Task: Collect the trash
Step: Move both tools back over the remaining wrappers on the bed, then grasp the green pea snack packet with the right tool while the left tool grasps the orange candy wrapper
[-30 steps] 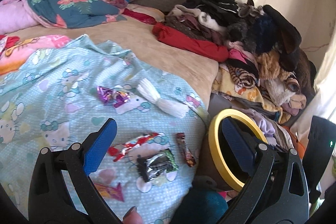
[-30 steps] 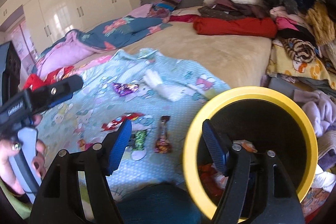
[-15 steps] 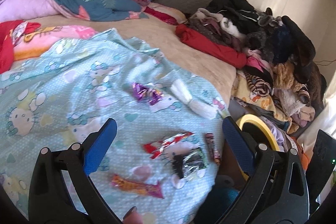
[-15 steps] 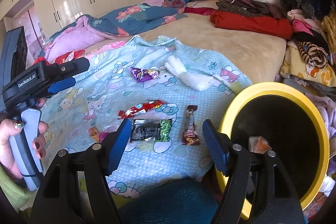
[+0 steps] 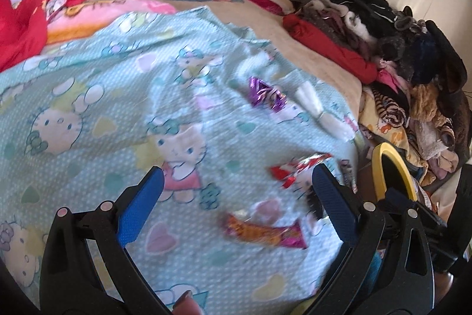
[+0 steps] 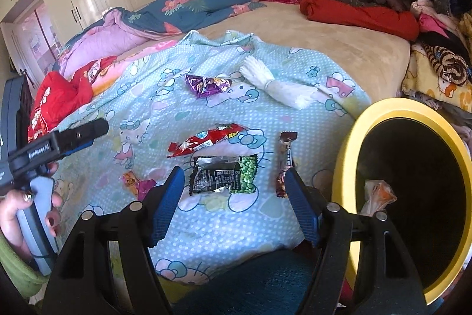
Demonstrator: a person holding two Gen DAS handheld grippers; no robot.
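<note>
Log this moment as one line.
left gripper: open, empty | right gripper: open, over green wrapper | bin: one wrapper inside

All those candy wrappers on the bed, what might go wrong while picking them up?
1. The wrappers lie flat on a soft blanket, so the open right gripper may pinch cloth along with the green wrapper.
2. The brown wrapper lies near the blanket's edge beside the yellow bin; a nudge might knock it off.
3. The left wrist view is blurred, so aiming the left gripper at the orange wrapper could miss.
</note>
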